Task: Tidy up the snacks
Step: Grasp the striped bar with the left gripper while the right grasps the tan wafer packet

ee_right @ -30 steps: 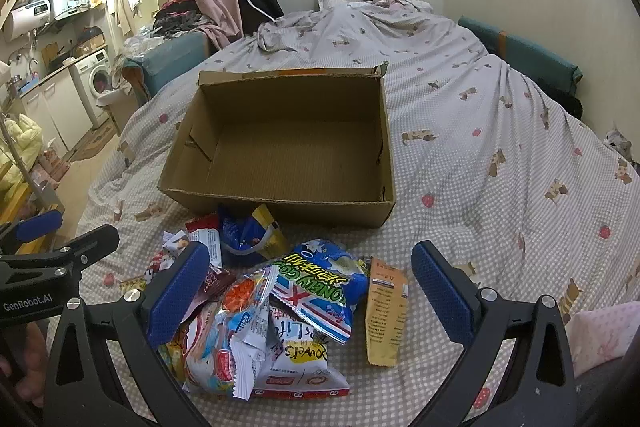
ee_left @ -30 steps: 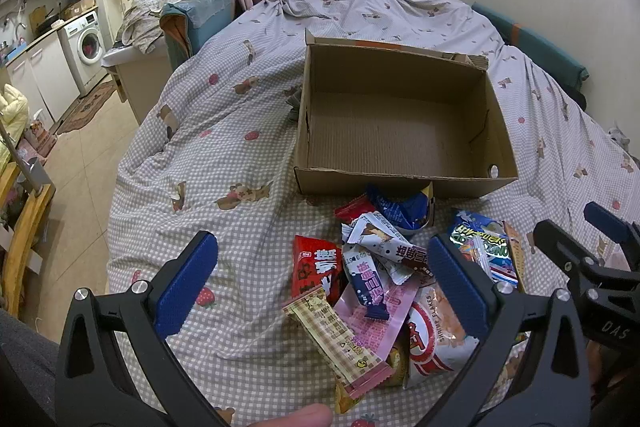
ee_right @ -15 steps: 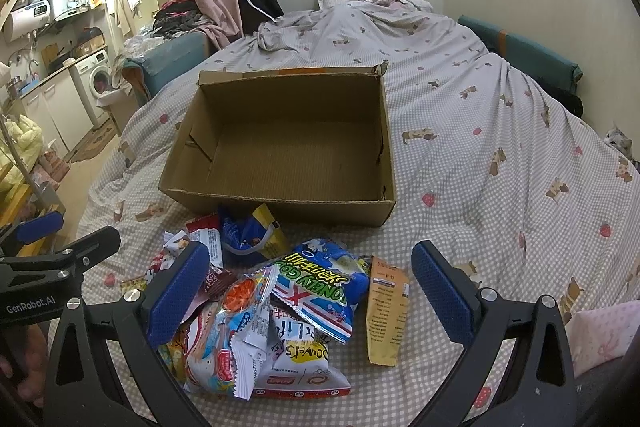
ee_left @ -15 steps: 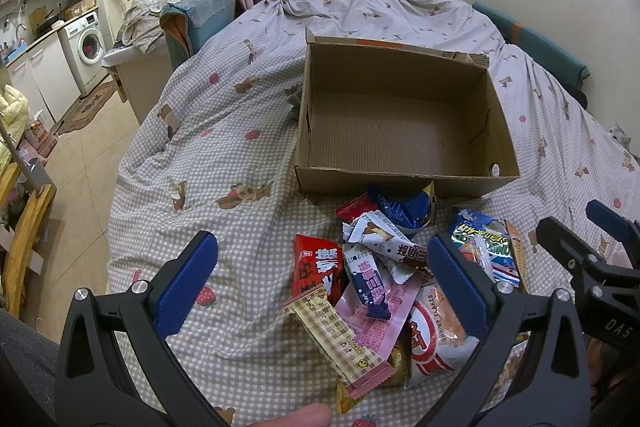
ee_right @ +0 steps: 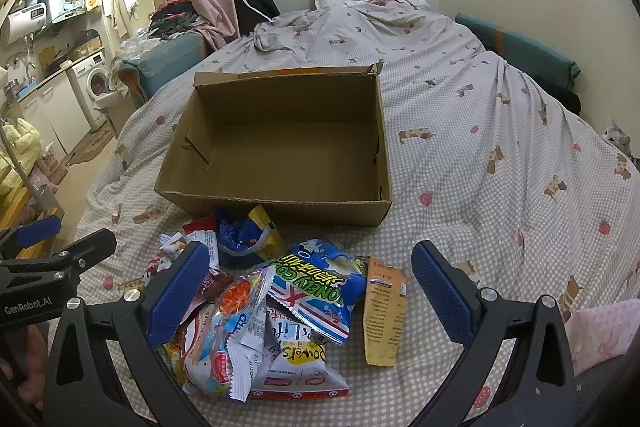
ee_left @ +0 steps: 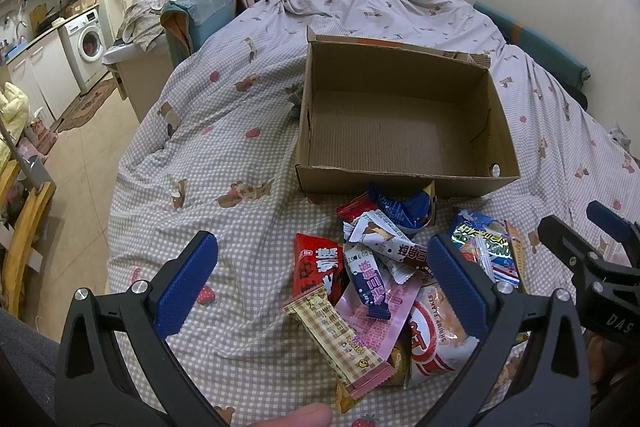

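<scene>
An empty cardboard box (ee_left: 404, 183) (ee_right: 276, 207) sits on the checked bedspread. Just in front of it lies a heap of snack packets: a red packet (ee_left: 316, 267), a cream wafer bar (ee_left: 340, 339), a shrimp flakes bag (ee_left: 436, 339), a blue and green bag (ee_right: 316, 279) and a brown sachet (ee_right: 384, 311). My left gripper (ee_left: 320, 283) hovers open above the left part of the heap, holding nothing. My right gripper (ee_right: 308, 291) hovers open over the right part, also holding nothing. Each gripper shows at the edge of the other's view.
The bedspread (ee_right: 500, 155) stretches wide to the right and behind the box. The bed's left edge drops to a tiled floor (ee_left: 76, 163) with a washing machine (ee_left: 90, 43) and cupboards. A pink cushion (ee_right: 600, 335) lies at the near right.
</scene>
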Demonstrator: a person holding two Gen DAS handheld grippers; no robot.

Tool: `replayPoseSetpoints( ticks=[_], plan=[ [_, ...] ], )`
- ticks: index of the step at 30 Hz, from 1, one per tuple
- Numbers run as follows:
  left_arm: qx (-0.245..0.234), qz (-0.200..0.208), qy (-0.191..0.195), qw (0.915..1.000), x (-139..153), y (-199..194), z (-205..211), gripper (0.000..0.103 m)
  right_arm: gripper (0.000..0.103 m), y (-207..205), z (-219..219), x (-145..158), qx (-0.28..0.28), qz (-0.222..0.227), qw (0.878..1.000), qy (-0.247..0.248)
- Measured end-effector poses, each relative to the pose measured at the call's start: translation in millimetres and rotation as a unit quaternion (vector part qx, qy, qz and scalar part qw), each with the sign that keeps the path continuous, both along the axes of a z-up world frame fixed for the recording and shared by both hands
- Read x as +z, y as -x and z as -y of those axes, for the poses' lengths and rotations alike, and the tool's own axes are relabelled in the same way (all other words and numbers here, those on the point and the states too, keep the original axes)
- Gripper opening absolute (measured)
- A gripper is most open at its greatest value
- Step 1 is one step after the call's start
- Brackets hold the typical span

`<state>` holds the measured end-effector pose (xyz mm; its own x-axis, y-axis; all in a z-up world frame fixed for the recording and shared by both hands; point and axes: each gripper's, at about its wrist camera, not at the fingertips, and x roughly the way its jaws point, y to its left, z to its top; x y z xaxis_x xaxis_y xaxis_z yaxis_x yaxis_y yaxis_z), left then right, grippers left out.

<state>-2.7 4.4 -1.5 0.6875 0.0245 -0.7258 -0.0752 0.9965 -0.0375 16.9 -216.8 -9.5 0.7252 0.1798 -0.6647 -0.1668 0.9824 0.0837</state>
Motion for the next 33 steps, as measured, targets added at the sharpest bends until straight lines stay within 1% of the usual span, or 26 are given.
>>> replayPoseSetpoints(
  ticks=[8,11,12,14,15,17,18,19,20,21,22,23,24,26,27,29,31,33],
  plan=[
    [0.000,0.000,0.000,1.0000,0,0,0,0.103,0.103,0,1,0,0.001,-0.003,1.000,-0.001],
    [0.005,0.000,0.007,1.0000,-1,0,-3,0.103,0.103,-8,13,4,-0.005,-0.023,0.999,-0.030],
    [0.007,0.000,0.008,0.9999,-1,0,-5,0.103,0.103,-14,25,6,-0.015,-0.037,0.998,-0.052],
    [0.014,-0.006,0.013,0.9998,-2,-1,-10,0.103,0.103,-24,40,7,-0.035,-0.062,0.995,-0.068],
    [0.017,-0.009,0.014,0.9997,-3,-2,-12,0.103,0.103,-34,54,7,-0.054,-0.084,0.992,-0.077],
    [0.026,-0.016,0.017,0.9994,-4,-4,-17,0.103,0.103,-47,65,2,-0.064,-0.120,0.988,-0.073],
    [0.029,-0.019,0.021,0.9992,-4,-5,-19,0.103,0.103,-59,70,-5,-0.058,-0.153,0.984,-0.063],
    [0.032,-0.023,0.023,0.9990,-3,-7,-21,0.103,0.103,-64,73,-8,-0.054,-0.166,0.983,-0.058],
    [0.036,-0.026,0.024,0.9987,-3,-8,-23,0.103,0.103,-72,75,-16,-0.044,-0.194,0.979,-0.051],
    [0.039,-0.031,0.024,0.9985,-4,-9,-24,0.103,0.103,-76,76,-23,-0.036,-0.217,0.974,-0.053],
    [0.041,-0.037,0.025,0.9982,-4,-10,-26,0.103,0.102,-81,78,-33,-0.027,-0.247,0.966,-0.067],
    [0.042,-0.043,0.028,0.9978,-6,-12,-28,0.103,0.097,-84,80,-42,-0.022,-0.268,0.960,-0.080],
    [0.044,-0.050,0.030,0.9973,-7,-14,-30,0.103,0.088,-87,82,-51,-0.022,-0.286,0.954,-0.083],
    [0.052,-0.073,0.026,0.9956,-10,-20,-36,0.103,0.078,-94,84,-70,-0.018,-0.314,0.947,-0.063],
    [0.054,-0.090,0.025,0.9941,-14,-25,-41,0.103,0.076,-96,84,-76,-0.019,-0.325,0.943,-0.062],
    [0.060,-0.117,0.037,0.9906,-19,-33,-50,0.103,0.072,-98,86,-93,-0.022,-0.352,0.934,-0.064],
    [0.071,-0.149,0.054,0.9848,-26,-39,-63,0.103,0.070,-99,84,-103,-0.018,-0.363,0.929,-0.064],
    [0.084,-0.164,0.072,0.9802,-31,-42,-75,0.103,0.068,-99,77,-112,-0.011,-0.369,0.928,-0.048]
  ],
)
